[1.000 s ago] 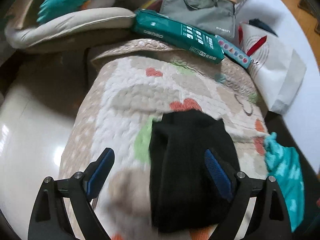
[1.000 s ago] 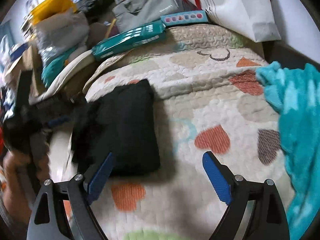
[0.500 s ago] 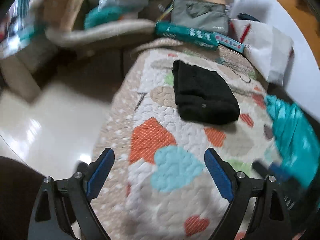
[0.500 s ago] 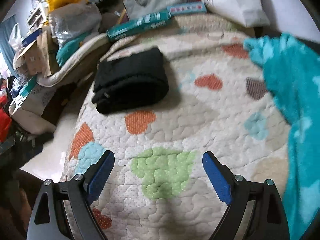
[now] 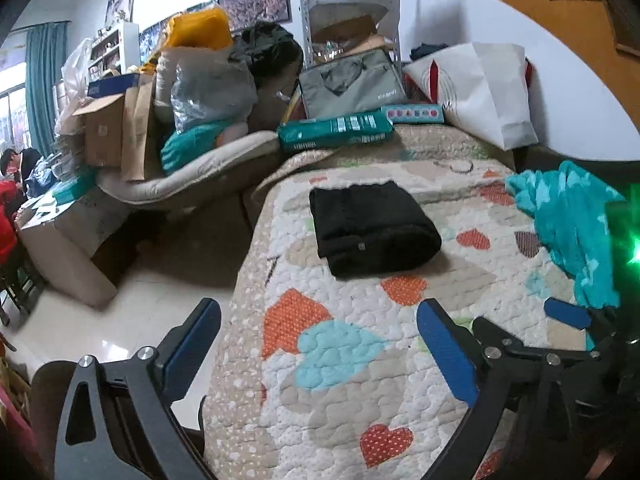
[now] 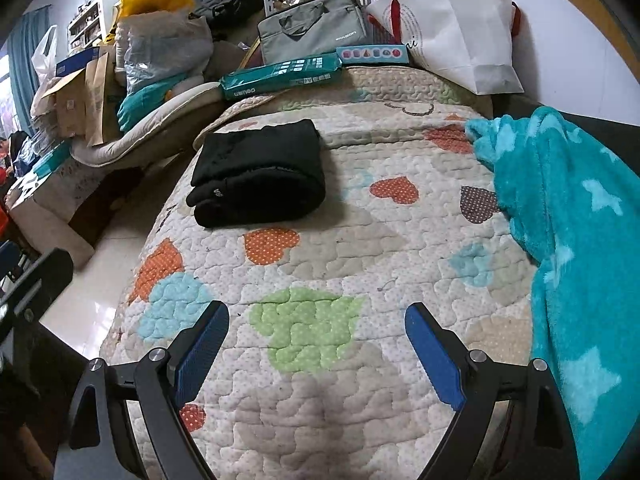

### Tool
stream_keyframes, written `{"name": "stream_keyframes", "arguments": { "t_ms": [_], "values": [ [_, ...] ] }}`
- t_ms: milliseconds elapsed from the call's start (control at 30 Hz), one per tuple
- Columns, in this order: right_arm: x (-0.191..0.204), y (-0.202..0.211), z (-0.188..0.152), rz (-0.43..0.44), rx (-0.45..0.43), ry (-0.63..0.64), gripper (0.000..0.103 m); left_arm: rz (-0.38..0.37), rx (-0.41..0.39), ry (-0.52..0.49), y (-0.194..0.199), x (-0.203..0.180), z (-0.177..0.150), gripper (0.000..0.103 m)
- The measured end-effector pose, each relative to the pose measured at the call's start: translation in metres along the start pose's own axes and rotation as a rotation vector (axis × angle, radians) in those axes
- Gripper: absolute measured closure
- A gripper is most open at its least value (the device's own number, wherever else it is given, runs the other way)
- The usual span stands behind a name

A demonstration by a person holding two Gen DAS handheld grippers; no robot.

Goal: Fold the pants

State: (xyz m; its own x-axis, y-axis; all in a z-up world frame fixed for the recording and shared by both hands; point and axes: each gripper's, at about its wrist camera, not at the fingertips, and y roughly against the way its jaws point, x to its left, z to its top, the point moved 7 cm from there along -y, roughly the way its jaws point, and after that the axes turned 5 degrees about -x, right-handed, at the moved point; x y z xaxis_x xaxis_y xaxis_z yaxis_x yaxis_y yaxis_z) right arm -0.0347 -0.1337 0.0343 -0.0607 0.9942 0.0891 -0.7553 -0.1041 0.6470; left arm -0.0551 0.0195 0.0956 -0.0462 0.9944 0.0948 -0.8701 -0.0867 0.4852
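The black pants [image 5: 374, 228] lie folded into a thick rectangular bundle on the heart-patterned quilt [image 5: 332, 352], towards its far left side; they also show in the right wrist view [image 6: 258, 174]. My left gripper [image 5: 318, 340] is open and empty, held well back from the pants near the quilt's near edge. My right gripper [image 6: 316, 346] is open and empty, also well short of the pants, above the quilt's near part. The right gripper shows at the right of the left wrist view [image 5: 568, 314].
A teal star blanket [image 6: 568, 240] lies along the quilt's right side. A green package [image 6: 280, 76], a grey bag [image 6: 312, 34] and a white paper bag [image 6: 452, 32] stand past the far edge. Cardboard boxes [image 5: 108, 128] and bags are piled at left, beyond a shiny floor [image 5: 100, 316].
Both grippers have drawn back from the folded pants towards the quilt's near edge. The pants lie still and now look farther away in both views.
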Motion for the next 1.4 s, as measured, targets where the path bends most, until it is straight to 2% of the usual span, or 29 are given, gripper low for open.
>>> {"name": "stream_keyframes", "arguments": {
  "t_ms": [367,567,733,1000,1400],
  "values": [
    [-0.017,-0.012,-0.006,-0.019,0.041,-0.077,0.010,-0.107,0.077,0.047,-0.036,-0.007,-0.001,0.005],
    [-0.021,-0.013,-0.003,-0.042,0.030,-0.083,0.010,-0.092,0.117,0.023,-0.059,-0.004,-0.004,0.005],
    [-0.018,-0.018,-0.005,-0.052,0.041,-0.066,0.010,-0.137,0.173,0.080,-0.072,0.005,-0.014,0.005],
    [-0.009,-0.023,-0.007,-0.058,0.044,-0.022,0.010,-0.198,0.212,0.106,-0.076,0.006,-0.023,0.005],
    [-0.006,-0.023,-0.007,-0.061,0.043,-0.008,0.010,-0.216,0.220,0.064,-0.070,-0.006,-0.028,0.005]
  ]
}}
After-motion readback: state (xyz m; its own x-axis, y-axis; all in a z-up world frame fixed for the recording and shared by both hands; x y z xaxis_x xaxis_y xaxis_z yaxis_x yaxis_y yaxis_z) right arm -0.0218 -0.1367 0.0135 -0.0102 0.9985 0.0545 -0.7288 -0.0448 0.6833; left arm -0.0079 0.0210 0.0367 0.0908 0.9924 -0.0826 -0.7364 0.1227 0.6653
